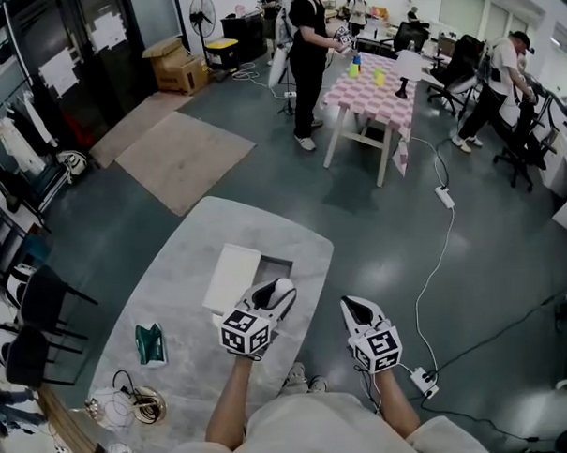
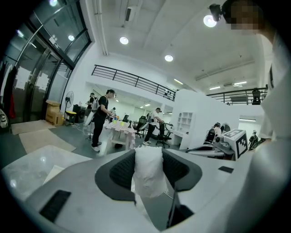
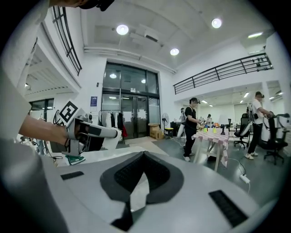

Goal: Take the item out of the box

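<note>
Item: a white, soft-looking pouch (image 2: 148, 169), crinkled on its surface.
Item and tool: the pouch stands upright between the jaws of the left gripper (image 1: 275, 296). It fills the gap between the two dark ribbed pads, and its top pokes up past the jaw tips.
Item and box: in the head view the pouch shows at the near edge of the dark opening of the box (image 1: 275, 265). The white lid (image 1: 231, 278) lies flat to the left of that opening. Whether the pouch touches the box rim cannot be told.
Left gripper: clamped on the pouch, with the jaws held fairly wide apart by its bulk. The pads press on it from both sides. The gripper points away from the person, over the box.
Right gripper (image 1: 355, 309): the jaws are closed, their tips meeting in a point. Nothing is caught between the tips, and only a pale sliver of surface shows through the narrow gap lower down.
The two grippers: side by side, apart and not touching, the right one beyond the table's right edge.
Table (image 1: 174, 301): grey with rounded corners. It bears the box, and a green packet (image 1: 150, 344) lies well to the left of both grippers.
</note>
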